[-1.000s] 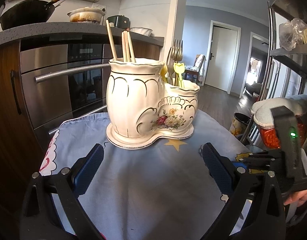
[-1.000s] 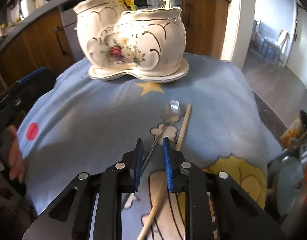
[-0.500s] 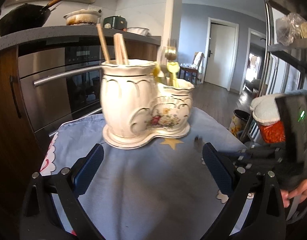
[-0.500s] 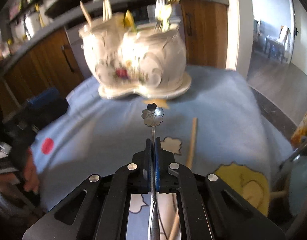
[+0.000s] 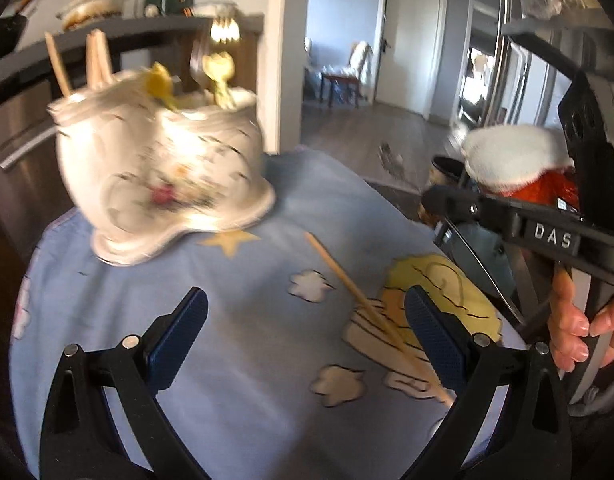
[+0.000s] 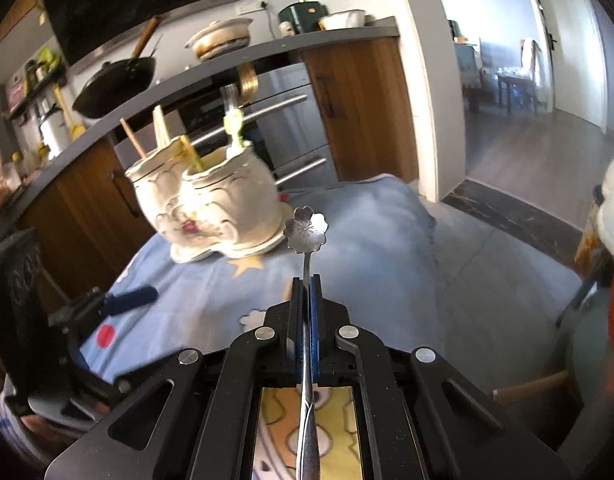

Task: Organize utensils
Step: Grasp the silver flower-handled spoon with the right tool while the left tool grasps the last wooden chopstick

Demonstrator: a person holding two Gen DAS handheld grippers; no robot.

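**Spoon's in the air, holder is next**

While my right gripper (image 6: 306, 280) has its blue pads pinched flat on the thin stem of the little silver spoon with the flower-shaped bowl (image 6: 307, 228), I'd call this the carry step: the spoon is clear of the blue cartoon-print cloth (image 6: 367, 240) and its flower end points roughly at the cream ceramic double utensil holder with the gold trim and painted rose (image 6: 211, 208). The jaws are shut right down on the stem, nothing but metal between them, and the handle runs back under the gripper body towards the camera.

The holder stands on the cloth ahead and to the left of the spoon tip, not touching it. Its taller pot has wooden chopsticks (image 6: 159, 132) in it, and the shorter pot holds forks and some yellow-handled pieces.

My guess for the next move: swing left and up over the shorter pot, tip the spoon so it goes in straight, then let go. The grip is near one end, so it could swivel if I rush.

My left gripper (image 5: 303, 336) is wide open and holding nothing, hovering over the cloth. One loose wooden chopstick (image 5: 347, 280) lies on the cloth and runs under its right-hand finger, probably the next thing to grab.
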